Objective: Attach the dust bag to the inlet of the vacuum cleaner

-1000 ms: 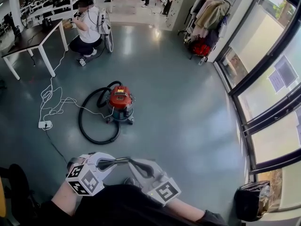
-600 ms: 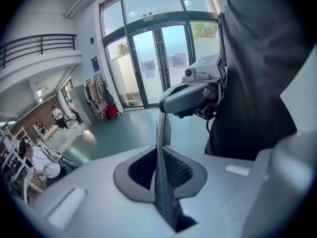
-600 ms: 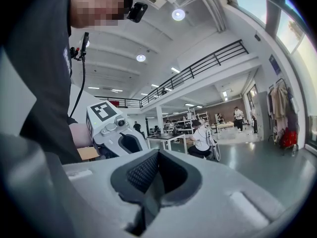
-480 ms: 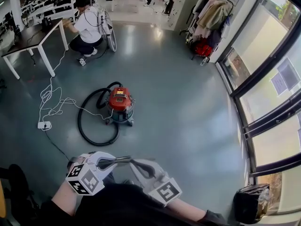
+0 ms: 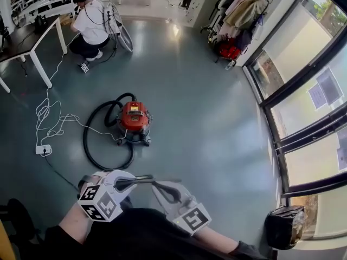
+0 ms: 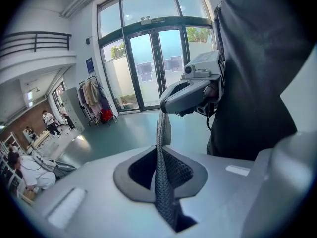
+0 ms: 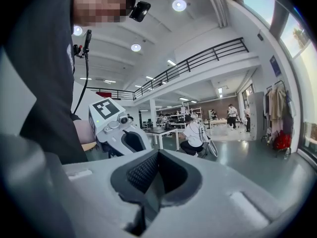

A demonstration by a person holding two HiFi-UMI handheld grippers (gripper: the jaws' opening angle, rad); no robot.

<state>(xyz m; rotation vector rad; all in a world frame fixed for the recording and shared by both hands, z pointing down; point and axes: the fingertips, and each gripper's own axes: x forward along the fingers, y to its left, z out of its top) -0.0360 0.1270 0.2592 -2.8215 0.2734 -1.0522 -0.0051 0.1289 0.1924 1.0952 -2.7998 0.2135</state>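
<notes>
The red vacuum cleaner [image 5: 134,118] stands on the grey floor ahead of me, well apart from both grippers. Low in the head view my left gripper [image 5: 135,181] and right gripper [image 5: 158,184] point at each other, tips close together. Between them runs a thin grey dust bag [image 5: 147,178], seen edge-on. In the left gripper view the flat bag [image 6: 161,148] rises out of my shut left gripper [image 6: 161,175] up to the right gripper [image 6: 166,109]. The right gripper [image 7: 156,175] is shut on the bag's other edge, and little of the bag shows there.
A black hose [image 5: 92,148] loops on the floor left of the vacuum. A white cable and power strip [image 5: 42,149] lie further left. A crouching person [image 5: 89,26] works beside a white table [image 5: 30,42]. A clothes rack [image 5: 233,20] and glass doors [image 5: 303,91] are at right, a black bag [image 5: 284,226] lower right.
The whole scene has shifted as I move over the floor toward the vacuum. Both grippers travel together and keep the same hold on the bag.
</notes>
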